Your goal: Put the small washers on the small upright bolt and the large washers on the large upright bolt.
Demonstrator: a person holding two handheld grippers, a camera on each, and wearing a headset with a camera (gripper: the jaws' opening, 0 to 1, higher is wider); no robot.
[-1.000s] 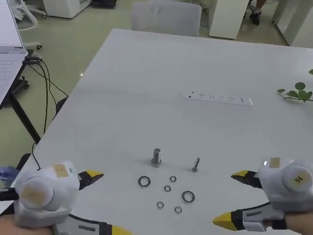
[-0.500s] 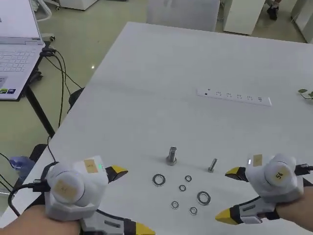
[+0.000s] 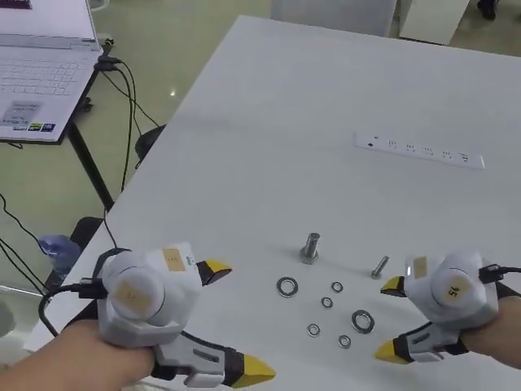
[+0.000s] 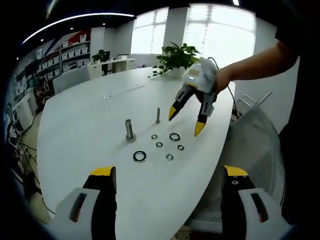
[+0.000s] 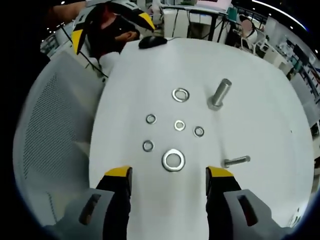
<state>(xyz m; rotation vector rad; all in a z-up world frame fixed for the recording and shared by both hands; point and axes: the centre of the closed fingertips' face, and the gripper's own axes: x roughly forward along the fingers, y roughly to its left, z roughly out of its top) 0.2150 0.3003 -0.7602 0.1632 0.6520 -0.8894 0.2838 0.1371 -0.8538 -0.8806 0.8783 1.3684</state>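
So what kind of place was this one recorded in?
Probably an office meeting room: a long white table carrying a power strip, a laptop on a stand beside it, and a leafy plant at one end.

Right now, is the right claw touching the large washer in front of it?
Apart. Right gripper view: bare table separates the right claw from the large washer.

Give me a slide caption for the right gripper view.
Open right gripper faces six loose washers and two bolts on a white table.
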